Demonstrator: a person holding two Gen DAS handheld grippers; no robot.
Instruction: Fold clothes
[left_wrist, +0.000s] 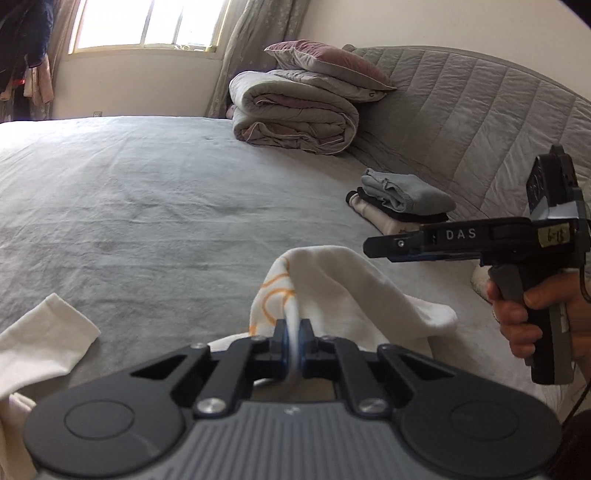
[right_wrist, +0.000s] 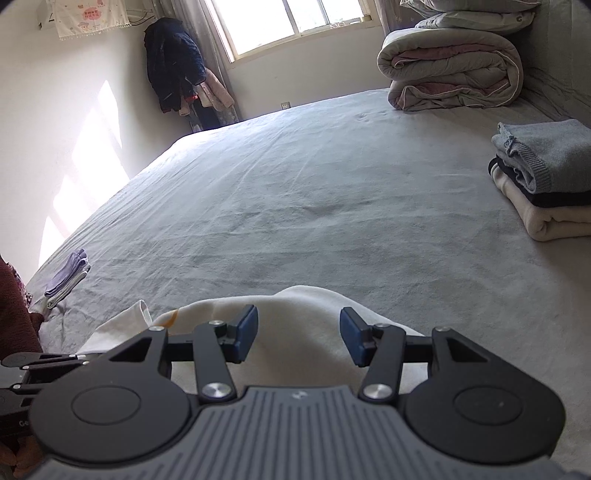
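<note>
— Where's the white shirt (left_wrist: 332, 284)?
— On the bed (left_wrist: 166, 192), one fold pinched up in the left tool (left_wrist: 293, 332). The right tool (right_wrist: 298, 334) hovers wide above it.
— Next?
— Probably a second grip, then fold it over.

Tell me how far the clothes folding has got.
Done: a stack of three folded garments sits on the bed near the headboard, and a small folded pile lies at the far edge. In hand: the left gripper is shut on a white garment with orange print, lifting a fold; the right gripper hovers open above it. Left: finishing this one.
</note>
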